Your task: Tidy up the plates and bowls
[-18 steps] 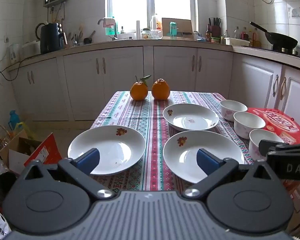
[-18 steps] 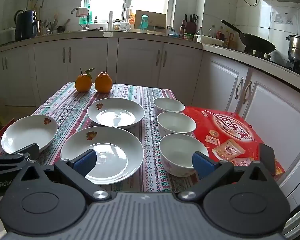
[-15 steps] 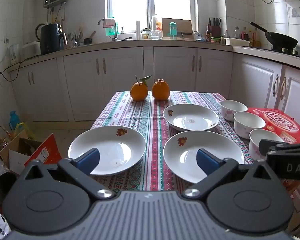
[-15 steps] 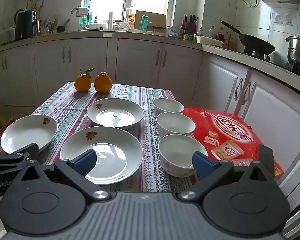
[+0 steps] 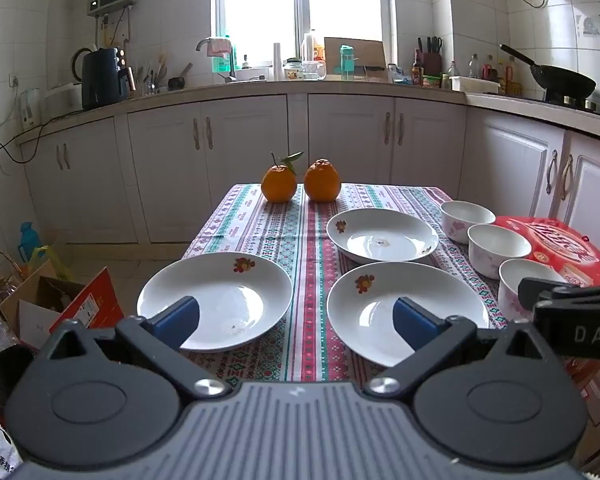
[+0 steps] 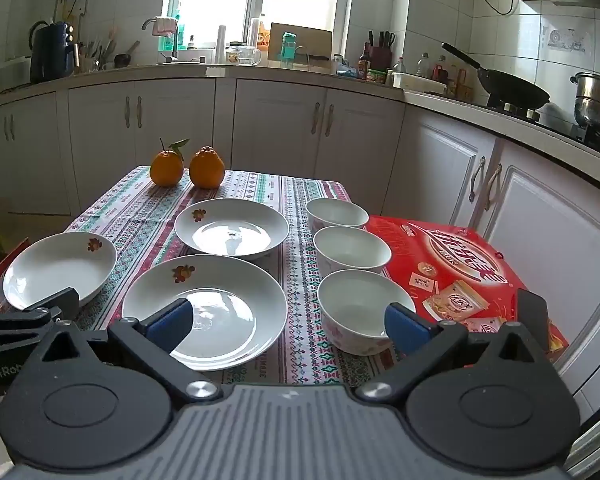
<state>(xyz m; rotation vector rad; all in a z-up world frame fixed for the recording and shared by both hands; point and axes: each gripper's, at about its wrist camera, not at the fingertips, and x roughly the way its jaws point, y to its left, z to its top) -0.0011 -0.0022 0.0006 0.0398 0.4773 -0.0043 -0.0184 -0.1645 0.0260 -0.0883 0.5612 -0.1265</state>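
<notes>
A white-tiled kitchen with pale cabinets rings a small table (image 5: 260, 216) covered by a striped patterned cloth. In the left wrist view, two oranges (image 5: 300, 182) sit side by side at the table's 12 o'clock edge. Three white plates with a small flower print lie flat and apart: the left plate (image 5: 216, 300) at about 8 o'clock, the near plate (image 5: 384, 300) at about 5 o'clock, and the far plate (image 5: 382, 234) just beyond it toward 2 o'clock. Three white bowls stand upright in a row along the 3 o'clock edge: far bowl (image 6: 336, 214), middle bowl (image 6: 352, 248) and near bowl (image 6: 352, 308), close together. A red snack box (image 6: 460, 264) lies beside them, off the cloth to the right.

The left gripper (image 5: 296, 316) hovers before the plates with its blue-padded fingers spread wide and holding nothing. The right gripper (image 6: 288, 320) hangs between the near plate and near bowl, its fingers also wide apart and empty.
</notes>
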